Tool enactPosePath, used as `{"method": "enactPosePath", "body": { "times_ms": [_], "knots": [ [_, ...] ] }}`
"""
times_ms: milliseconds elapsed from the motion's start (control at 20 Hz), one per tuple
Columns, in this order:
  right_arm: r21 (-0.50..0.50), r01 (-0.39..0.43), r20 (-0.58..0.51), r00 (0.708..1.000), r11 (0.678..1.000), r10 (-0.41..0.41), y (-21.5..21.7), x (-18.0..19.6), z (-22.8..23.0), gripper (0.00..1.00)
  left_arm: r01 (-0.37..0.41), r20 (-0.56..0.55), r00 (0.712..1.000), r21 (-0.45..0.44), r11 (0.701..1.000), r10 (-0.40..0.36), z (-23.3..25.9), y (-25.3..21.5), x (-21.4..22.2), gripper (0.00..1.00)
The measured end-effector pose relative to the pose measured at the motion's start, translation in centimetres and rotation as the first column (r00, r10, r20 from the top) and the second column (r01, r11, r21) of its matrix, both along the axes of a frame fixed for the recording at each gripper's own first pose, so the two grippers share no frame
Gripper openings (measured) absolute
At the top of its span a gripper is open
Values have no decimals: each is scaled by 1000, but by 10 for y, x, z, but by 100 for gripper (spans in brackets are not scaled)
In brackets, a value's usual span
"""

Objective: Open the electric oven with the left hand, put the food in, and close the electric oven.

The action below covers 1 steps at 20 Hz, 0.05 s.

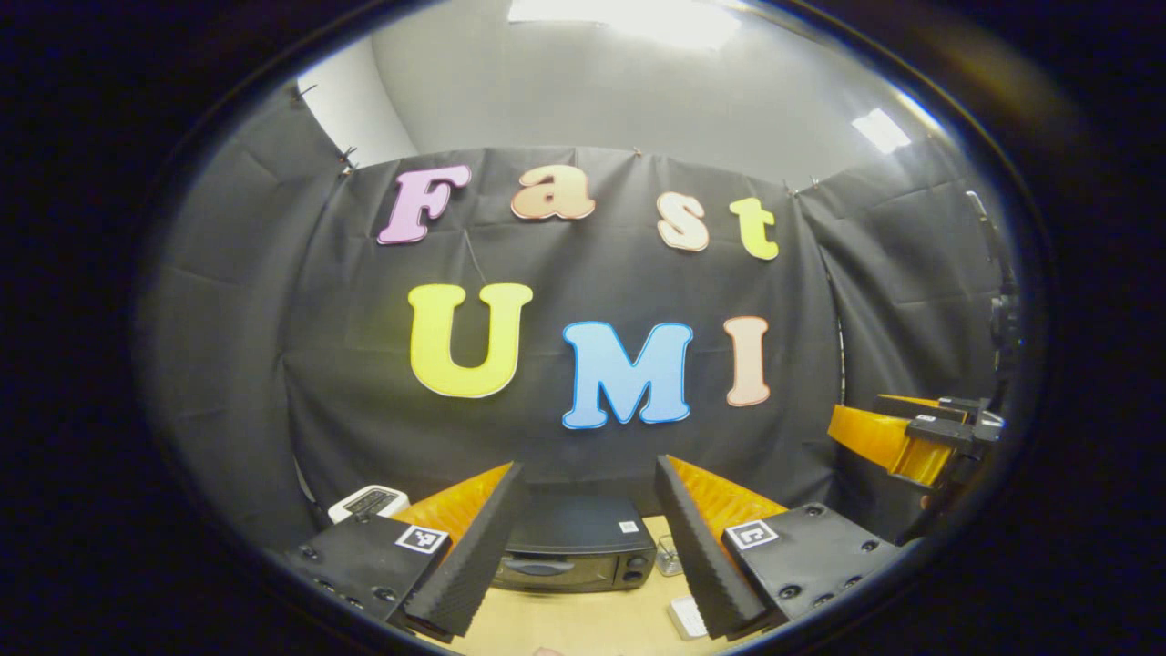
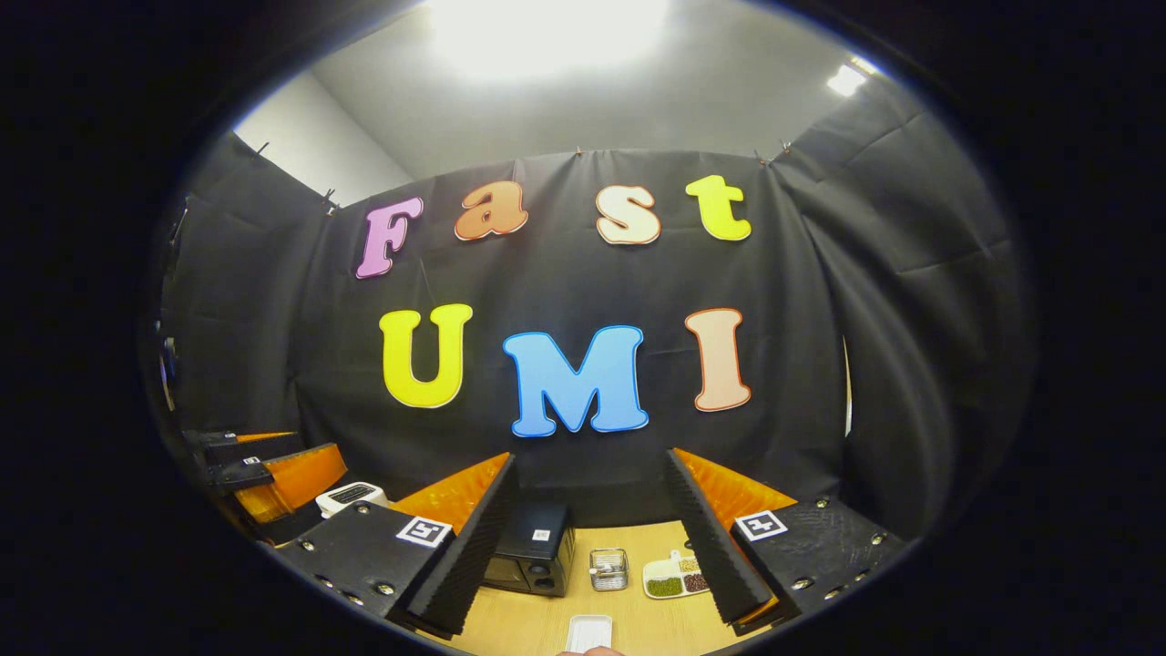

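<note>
A recording booth, perhaps a lab: black cloth walls [image 2: 911, 301] around a wooden table [image 2: 638, 547].

No words, brand names or numbers can be read. The only signs are square black-and-white coded markers, one on each finger block of the left gripper [image 1: 588, 547] and the right gripper [image 2: 592, 556], and a small white sticker, too small to read, atop the electric oven [image 1: 576, 544].
</note>
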State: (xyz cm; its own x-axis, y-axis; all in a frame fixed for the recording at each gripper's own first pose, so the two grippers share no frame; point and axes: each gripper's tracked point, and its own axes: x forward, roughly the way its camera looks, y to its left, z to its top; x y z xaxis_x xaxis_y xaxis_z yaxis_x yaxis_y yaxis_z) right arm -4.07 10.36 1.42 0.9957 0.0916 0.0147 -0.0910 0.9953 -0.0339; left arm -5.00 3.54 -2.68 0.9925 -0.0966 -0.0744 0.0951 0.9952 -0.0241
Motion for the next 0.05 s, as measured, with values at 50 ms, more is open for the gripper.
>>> {"method": "enactPosePath", "body": {
  "times_ms": [50],
  "knots": [
    [-8, 4, 1, 1000, 1000, -4, 3, -5, 0, 98, 3, 2, 1000, -4, 1000, -3, 1, 4, -4, 98]
  ]
}}
